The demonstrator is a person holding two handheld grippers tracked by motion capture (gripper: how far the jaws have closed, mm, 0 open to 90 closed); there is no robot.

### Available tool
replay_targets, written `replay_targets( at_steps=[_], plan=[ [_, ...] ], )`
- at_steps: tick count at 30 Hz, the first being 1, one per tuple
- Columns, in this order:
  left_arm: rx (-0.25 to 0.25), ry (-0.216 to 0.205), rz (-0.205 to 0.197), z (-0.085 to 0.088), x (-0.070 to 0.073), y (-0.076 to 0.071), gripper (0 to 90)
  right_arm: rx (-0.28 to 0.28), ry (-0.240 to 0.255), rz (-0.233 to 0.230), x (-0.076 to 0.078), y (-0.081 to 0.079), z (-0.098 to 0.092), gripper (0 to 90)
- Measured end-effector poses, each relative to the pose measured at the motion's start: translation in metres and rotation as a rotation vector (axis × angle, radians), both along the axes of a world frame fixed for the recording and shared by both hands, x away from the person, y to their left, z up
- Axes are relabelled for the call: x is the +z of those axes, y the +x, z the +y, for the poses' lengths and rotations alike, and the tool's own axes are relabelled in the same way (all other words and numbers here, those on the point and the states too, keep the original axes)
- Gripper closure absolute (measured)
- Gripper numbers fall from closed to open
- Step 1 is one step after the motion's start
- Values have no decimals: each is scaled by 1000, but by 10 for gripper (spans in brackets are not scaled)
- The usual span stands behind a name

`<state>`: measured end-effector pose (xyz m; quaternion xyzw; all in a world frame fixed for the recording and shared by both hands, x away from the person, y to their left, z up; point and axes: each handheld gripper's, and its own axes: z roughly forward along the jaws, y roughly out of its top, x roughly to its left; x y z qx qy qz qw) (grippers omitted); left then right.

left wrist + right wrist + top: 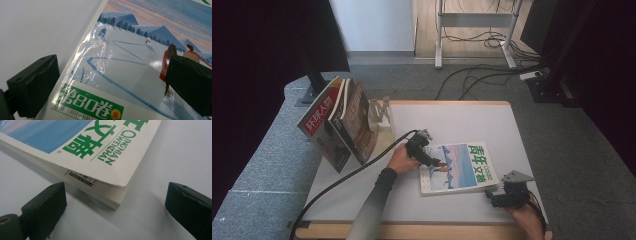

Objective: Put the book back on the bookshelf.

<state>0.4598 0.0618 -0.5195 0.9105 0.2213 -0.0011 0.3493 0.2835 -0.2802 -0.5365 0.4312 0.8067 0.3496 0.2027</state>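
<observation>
Item: magazine [458,167], flat on table [452,120], centre-right.
Handling: glossy, slippery cover; thick but floppy; moderate weight, judged.
Left gripper [435,162]: jaws spread, straddling its 9 o'clock edge.
Right gripper [491,197]: spread, at its 5 o'clock corner.
Hold: that lifted corner.

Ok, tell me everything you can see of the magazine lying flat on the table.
The magazine is a thick, glossy paperback lying flat, cover up, on the white table. Its cover shows a snowy mountain scene with two figures and a small snowman, large green Chinese characters, "QINGNIAN WENZHAI" in green and a green label at one edge. The near corner curls up slightly. The left gripper stands open over the cover; whether it touches is unclear. The right gripper is open near a corner, not touching.
</observation>
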Motion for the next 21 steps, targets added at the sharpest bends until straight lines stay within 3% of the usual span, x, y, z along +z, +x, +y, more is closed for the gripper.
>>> replay_targets(
  at_steps=[6,9,13,21],
  plan=[
    [14,17,-7,-2,2,-4,0,5,5,11,0,5,4,61],
    [17,31,-3,-1,3,-6,0,36,26,18,0,7,4,98],
    [18,35,1,2,3,-13,0,84,29,24,1,10,12,96],
    [47,44,13,13,4,-27,0,95,15,37,1,14,20,53]
  ],
)
